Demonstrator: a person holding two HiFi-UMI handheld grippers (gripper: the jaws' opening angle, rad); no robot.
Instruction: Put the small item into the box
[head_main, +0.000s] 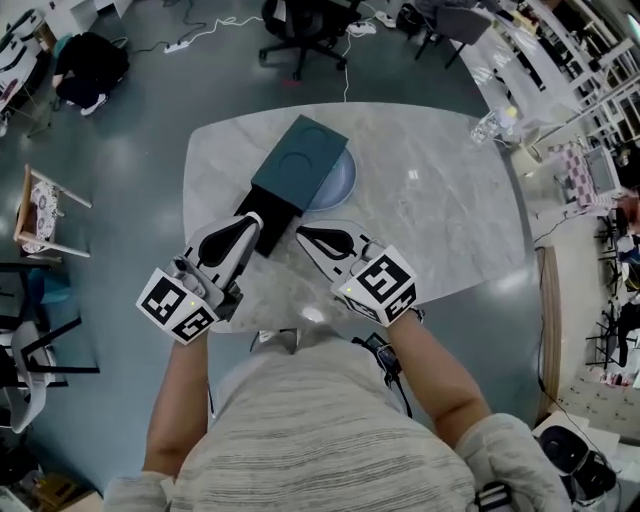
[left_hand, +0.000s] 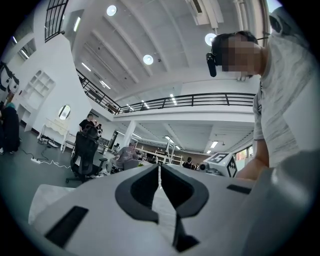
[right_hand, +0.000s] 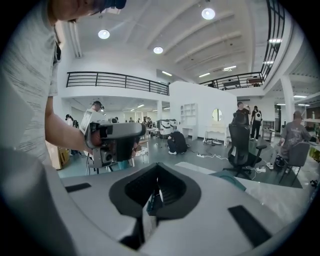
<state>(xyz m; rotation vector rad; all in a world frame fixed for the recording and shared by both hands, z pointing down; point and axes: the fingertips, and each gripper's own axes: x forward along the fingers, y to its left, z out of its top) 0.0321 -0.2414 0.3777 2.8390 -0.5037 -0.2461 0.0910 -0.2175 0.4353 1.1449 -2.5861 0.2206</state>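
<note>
1. A shirt (head_main: 320, 440) is being seen nearest, with both bare forearms being stretched forward over the near edge of the table (head_main: 450, 220).
2. The left gripper (head_main: 256, 217) is being held low and angled toward the far right. Its jaws are being kept together with nothing between them, and its tip is lying at the black drawer (head_main: 276, 226).
3. The right gripper (head_main: 300, 233) is being pointed toward the far left, just beside the drawer. Its jaws are being pressed shut. A thin pale sliver is showing in their gap, and it cannot be told whether this is the small item.
4. The box (head_main: 300, 158) is lying mid-table, partly over a plate (head_main: 342, 186), with its drawer drawn out toward the person.
5. Bare marble is being left open to the right of the grippers.
6. An office chair (head_main: 300, 35) is standing beyond the far edge, well apart.
</note>
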